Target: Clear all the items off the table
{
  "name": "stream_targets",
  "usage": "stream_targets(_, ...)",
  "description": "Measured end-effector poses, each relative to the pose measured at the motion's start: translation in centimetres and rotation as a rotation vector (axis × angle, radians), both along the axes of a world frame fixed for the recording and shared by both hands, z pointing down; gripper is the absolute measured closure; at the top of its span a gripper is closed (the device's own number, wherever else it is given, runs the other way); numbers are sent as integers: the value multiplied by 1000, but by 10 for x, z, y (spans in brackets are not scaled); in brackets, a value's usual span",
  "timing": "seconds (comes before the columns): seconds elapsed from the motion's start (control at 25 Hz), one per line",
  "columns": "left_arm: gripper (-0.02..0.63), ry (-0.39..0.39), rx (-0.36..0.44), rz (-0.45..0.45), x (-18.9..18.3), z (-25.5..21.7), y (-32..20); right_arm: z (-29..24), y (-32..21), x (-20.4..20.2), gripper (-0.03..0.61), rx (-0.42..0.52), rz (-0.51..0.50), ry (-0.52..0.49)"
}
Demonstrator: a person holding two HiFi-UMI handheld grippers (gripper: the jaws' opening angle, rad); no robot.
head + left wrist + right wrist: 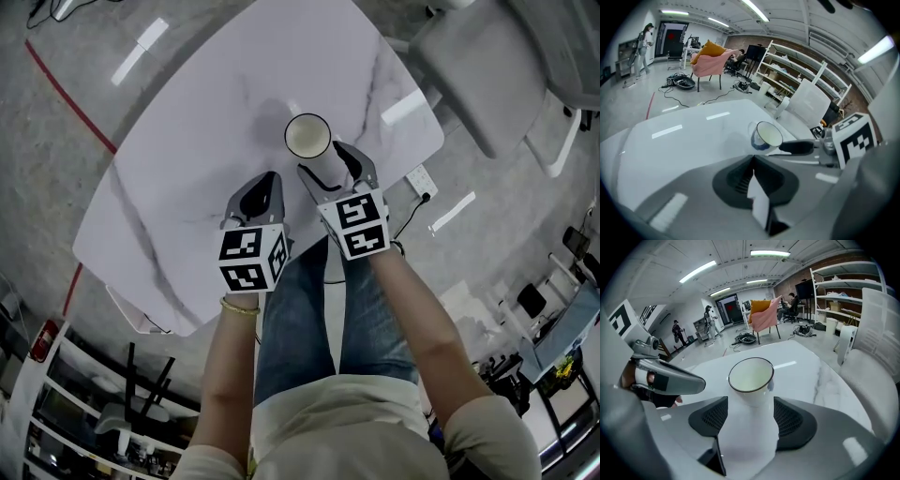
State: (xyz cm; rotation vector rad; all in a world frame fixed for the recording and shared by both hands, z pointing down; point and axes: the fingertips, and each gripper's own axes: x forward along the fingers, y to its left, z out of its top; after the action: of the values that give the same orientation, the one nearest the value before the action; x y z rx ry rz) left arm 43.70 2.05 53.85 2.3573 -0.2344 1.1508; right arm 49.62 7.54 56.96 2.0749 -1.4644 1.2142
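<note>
Nearest me, the left gripper [266, 185] hangs over the near edge of the surface [187, 122], jaws closed on nothing. I read the right gripper [321, 157] as open, with the white cup [307, 136] just ahead between its jaw tips, unpressed. Bare marble spreads left and beyond; a grey chair [469, 66] stands off the right edge.

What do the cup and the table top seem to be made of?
The cup looks like enamelled metal or glazed ceramic: glossy white wall, thin dark rim. The table top looks like marble or a marble-look slab, polished: white with grey veins and bright reflections.
</note>
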Motion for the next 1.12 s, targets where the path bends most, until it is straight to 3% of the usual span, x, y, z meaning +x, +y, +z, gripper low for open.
stream_targets(0.36, 604, -26, 7, -30, -6, 22, -5, 19, -17, 10, 193, 44, -11, 23)
stream_targets(1.12, 604, -59, -13, 7, -16, 40, 2, 25, -63, 23, 163, 145, -68, 160)
